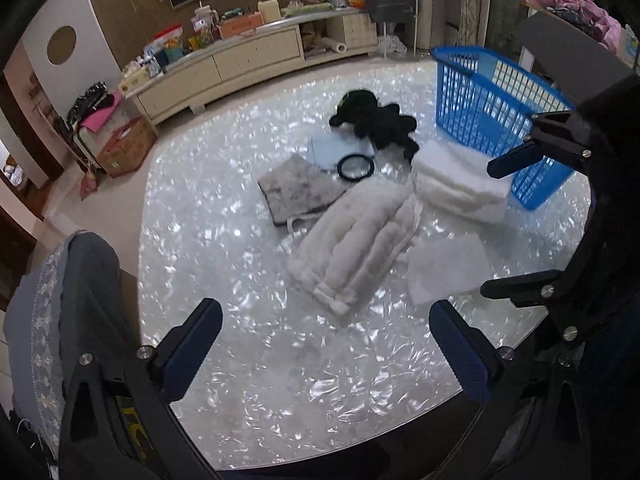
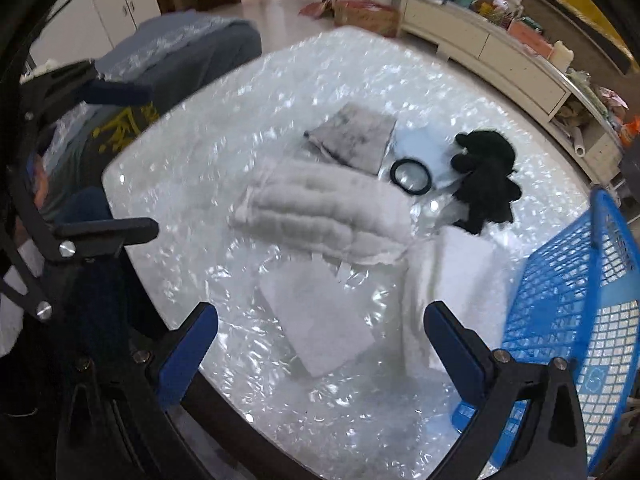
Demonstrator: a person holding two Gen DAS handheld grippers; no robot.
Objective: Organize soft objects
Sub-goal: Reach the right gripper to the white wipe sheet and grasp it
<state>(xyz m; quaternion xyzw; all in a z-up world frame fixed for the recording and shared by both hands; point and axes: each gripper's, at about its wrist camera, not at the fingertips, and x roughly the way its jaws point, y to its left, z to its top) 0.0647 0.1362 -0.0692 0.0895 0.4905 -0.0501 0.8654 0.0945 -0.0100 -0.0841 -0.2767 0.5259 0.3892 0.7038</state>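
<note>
While nothing is yet held, the soft things lie loose on the shiny table (image 1: 248, 280), laid out left to right as the left wrist view shows them:

Left gripper (image 1: 326, 344): fingers spread wide and empty, hovering over bare tabletop short of the pile.
Grey cloth (image 1: 298, 190): flat, leftmost, touching the quilted piece.
Black ring (image 1: 355, 167): a hair-band-like loop resting partly on a pale blue sheet (image 1: 334, 148).
White quilted cloth (image 1: 360, 240): central and nearest both grippers, likely the first pick.
Black plush toy (image 1: 374, 118): behind, near the basket.
White flat pad (image 1: 448, 270): just beside the quilted cloth.
Folded white towel (image 1: 460, 184): against the basket's wall.
Blue basket (image 1: 472, 92): far right, apparently empty, probably the destination.
Right gripper (image 2: 320, 344): fingers parted, gripping nothing, above the flat pad.
</note>
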